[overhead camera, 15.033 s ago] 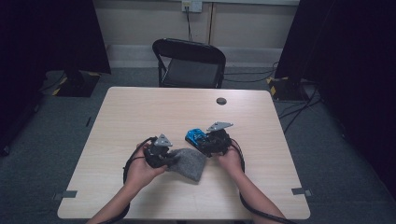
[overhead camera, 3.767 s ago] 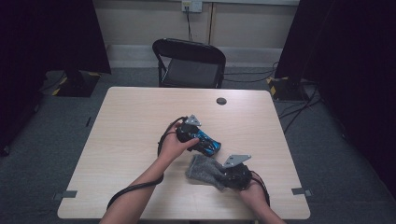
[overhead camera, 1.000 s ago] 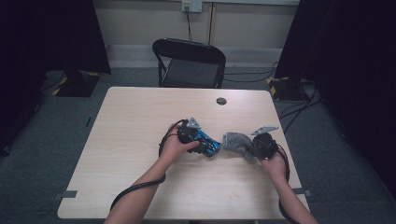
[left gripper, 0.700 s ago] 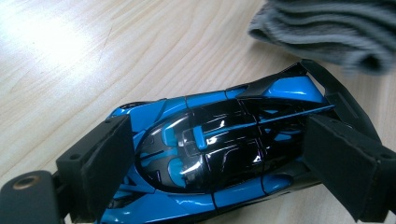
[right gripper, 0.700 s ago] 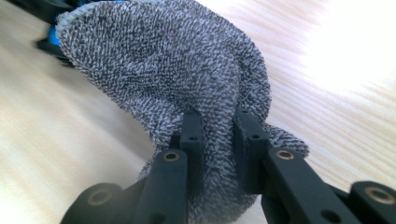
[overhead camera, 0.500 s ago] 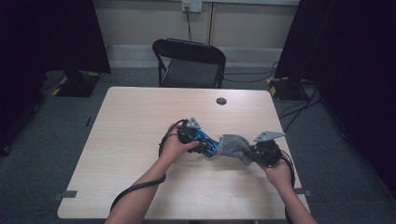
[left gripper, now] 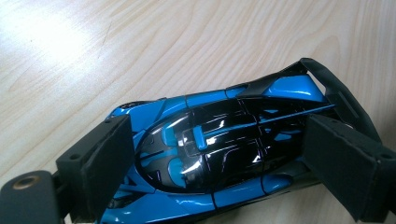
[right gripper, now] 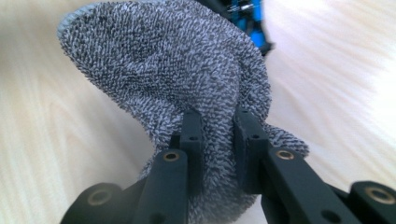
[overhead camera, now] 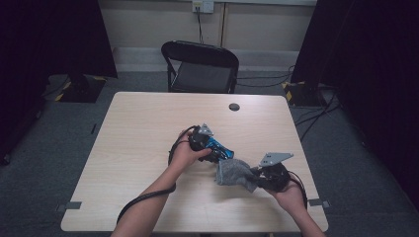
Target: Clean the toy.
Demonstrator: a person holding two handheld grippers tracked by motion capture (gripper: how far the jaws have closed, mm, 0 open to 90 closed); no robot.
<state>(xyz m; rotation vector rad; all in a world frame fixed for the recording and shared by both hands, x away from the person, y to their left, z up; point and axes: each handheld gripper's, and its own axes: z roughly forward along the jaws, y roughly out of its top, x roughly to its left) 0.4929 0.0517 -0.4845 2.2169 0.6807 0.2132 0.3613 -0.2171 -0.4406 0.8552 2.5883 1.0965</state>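
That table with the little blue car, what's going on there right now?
A person at the table works with a gripper in each hand. The left gripper straddles a blue and black toy car, jaws on either side of it. The right gripper is pinched shut on a grey cloth, held right beside the car, seemingly to wipe it.

Glossy blue-and-black toy car [left gripper: 219, 154]: nose cut off by bottom edge. Nubby grey cloth [right gripper: 177, 79] hides most of the car; counter [right gripper: 336, 84] blurred.
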